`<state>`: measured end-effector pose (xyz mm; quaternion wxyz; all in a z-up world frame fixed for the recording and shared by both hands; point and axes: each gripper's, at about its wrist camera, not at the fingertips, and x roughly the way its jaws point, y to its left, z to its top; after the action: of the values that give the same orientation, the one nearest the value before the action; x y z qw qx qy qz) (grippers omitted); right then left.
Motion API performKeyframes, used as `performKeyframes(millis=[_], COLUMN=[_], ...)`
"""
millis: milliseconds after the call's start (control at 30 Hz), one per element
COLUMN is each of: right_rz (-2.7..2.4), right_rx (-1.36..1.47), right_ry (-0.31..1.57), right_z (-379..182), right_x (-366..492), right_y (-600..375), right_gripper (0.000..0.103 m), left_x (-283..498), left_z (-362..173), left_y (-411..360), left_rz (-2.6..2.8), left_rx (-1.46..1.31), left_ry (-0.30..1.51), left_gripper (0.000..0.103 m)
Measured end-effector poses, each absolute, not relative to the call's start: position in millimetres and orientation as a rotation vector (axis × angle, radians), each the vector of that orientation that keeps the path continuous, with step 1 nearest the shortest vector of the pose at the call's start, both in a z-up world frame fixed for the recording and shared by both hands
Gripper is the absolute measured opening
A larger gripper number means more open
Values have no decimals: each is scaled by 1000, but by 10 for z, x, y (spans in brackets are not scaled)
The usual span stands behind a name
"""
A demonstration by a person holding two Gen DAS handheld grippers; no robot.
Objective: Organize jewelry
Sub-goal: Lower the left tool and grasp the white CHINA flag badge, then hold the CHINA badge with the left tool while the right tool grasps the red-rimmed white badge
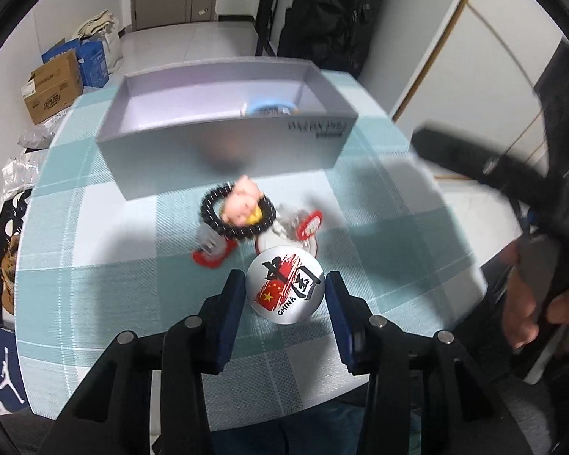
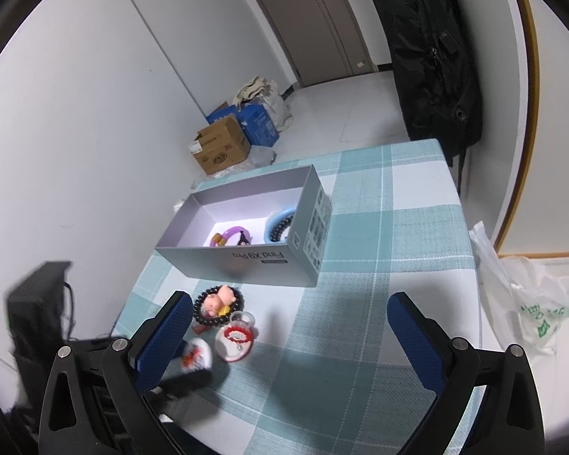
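Note:
A round white badge (image 1: 285, 289) printed with a red flag and "CHINA" sits between the open jaws of my left gripper (image 1: 286, 295); whether the pads touch it I cannot tell. Beyond it lie a black bead bracelet (image 1: 236, 214) with a pink pig charm (image 1: 242, 203) and red-rimmed trinkets (image 1: 310, 223). The open grey box (image 1: 223, 144) stands behind. In the right wrist view the box (image 2: 246, 261) holds a purple ring (image 2: 231, 233) and a blue bangle (image 2: 278, 225). My right gripper (image 2: 290, 320) is open and empty above the table, right of the bracelet (image 2: 218, 305).
The table has a teal and white checked cloth (image 2: 379, 265). Cardboard boxes (image 2: 220, 144) stand on the floor beyond it. A black bag (image 2: 432, 57) hangs at the far right corner. A white plastic bag (image 2: 531, 303) lies to the right.

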<state>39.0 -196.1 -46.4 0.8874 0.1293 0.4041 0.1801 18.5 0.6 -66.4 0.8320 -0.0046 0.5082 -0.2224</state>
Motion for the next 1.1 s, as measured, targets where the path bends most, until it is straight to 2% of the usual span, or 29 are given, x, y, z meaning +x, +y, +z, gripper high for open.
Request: performKeyframes(millis=[400, 567, 733, 900, 1100], right_rz=[425, 461, 487, 508, 514], right_rx=[141, 111, 74, 40, 33], right_ry=[882, 920, 965, 981, 981], right_z=[-582, -675, -789, -856, -872], right_x=[363, 388, 423, 434, 443], right_y=[-1612, -1478, -1341, -1212, -1170], right_gripper=[101, 87, 65, 59, 48], left_x=[269, 408, 436, 449, 454], left_z=[-420, -403, -408, -409, -410], left_y=[362, 531, 633, 718, 765], left_rz=[-436, -422, -417, -418, -421], left_rx=[-174, -250, -293, -315, -323], left_ry=[976, 962, 962, 965, 963], left_gripper=[38, 37, 38, 38, 38])
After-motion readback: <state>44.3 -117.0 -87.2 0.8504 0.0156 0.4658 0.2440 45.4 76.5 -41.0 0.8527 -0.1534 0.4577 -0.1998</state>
